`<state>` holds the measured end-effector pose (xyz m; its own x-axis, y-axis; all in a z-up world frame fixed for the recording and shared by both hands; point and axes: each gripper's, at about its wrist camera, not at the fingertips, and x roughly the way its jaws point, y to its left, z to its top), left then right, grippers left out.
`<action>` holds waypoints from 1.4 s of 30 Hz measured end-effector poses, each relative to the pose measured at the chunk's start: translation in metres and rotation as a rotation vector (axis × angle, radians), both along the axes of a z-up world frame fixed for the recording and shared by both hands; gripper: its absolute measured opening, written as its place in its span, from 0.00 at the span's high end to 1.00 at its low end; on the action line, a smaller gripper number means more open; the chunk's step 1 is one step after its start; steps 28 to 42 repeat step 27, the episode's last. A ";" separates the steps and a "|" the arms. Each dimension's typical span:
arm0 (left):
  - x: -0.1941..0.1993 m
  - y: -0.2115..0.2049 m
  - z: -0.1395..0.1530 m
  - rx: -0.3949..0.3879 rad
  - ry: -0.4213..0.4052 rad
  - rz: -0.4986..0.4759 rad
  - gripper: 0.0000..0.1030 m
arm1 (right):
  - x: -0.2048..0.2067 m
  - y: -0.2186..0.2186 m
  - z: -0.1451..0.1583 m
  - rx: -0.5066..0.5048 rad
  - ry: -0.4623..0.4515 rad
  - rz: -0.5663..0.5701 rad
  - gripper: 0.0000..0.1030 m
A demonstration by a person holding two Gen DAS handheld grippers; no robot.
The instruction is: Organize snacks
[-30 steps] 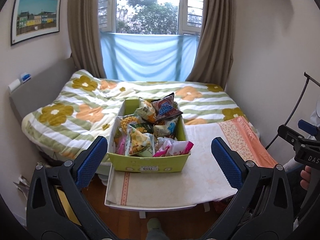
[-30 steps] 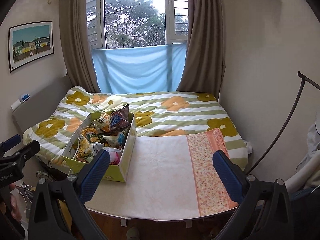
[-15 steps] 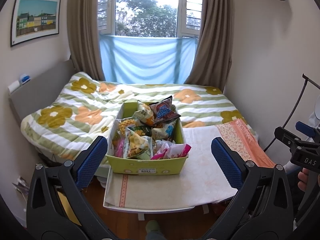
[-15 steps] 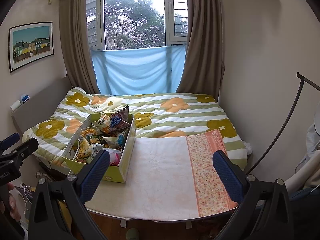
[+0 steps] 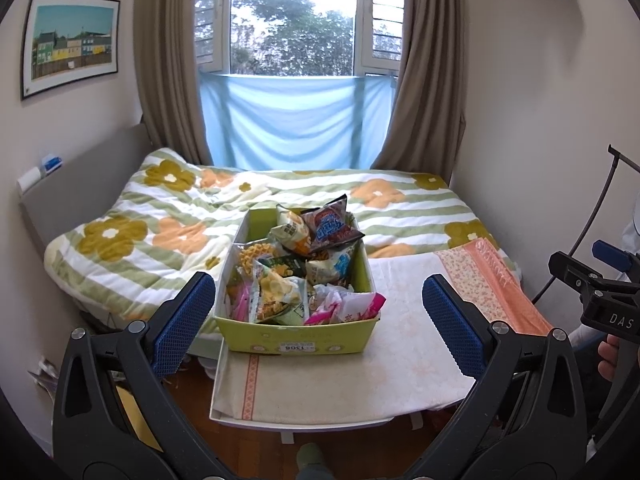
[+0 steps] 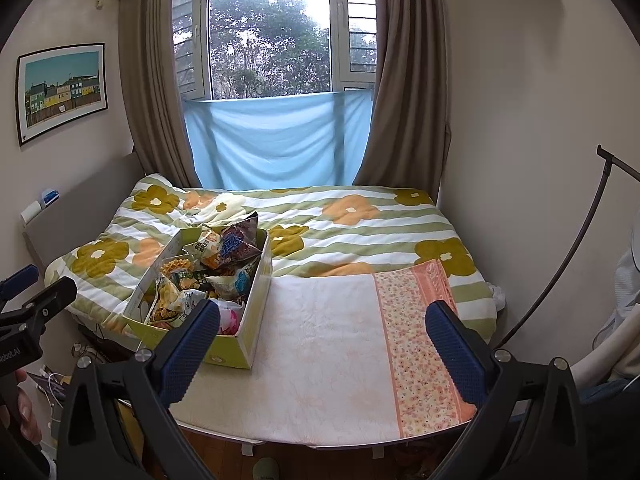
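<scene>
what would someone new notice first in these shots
The green box, heaped with bright snack bags, sits on the left part of a cloth-covered table at the foot of the bed. Behind it lies a flowered quilt under a bright window. Both grippers, left and right, hang open and empty short of the table.

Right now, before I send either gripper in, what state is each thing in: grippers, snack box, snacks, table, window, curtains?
Left gripper: open, holding nothing.
Right gripper: open, holding nothing.
Snack box: upright, no lid, heaped full.
Snack packets: all in the box, piled loosely.
Table: covered by a cloth, bare beside the box.
Window: cannot tell whether shut.
Curtains: drawn to the sides.
</scene>
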<state>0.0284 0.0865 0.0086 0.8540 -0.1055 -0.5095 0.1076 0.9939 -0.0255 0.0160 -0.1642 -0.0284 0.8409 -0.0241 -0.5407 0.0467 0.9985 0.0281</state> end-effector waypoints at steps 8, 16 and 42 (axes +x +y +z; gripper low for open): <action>0.003 -0.002 0.001 0.011 -0.013 0.004 0.00 | 0.006 0.001 0.002 0.001 -0.003 -0.012 0.01; 0.005 -0.003 0.002 -0.003 -0.013 -0.004 0.00 | 0.007 0.002 0.002 0.001 -0.003 -0.014 0.01; 0.001 0.003 0.002 -0.005 -0.044 0.022 0.00 | 0.011 0.003 0.001 0.000 0.005 -0.007 0.01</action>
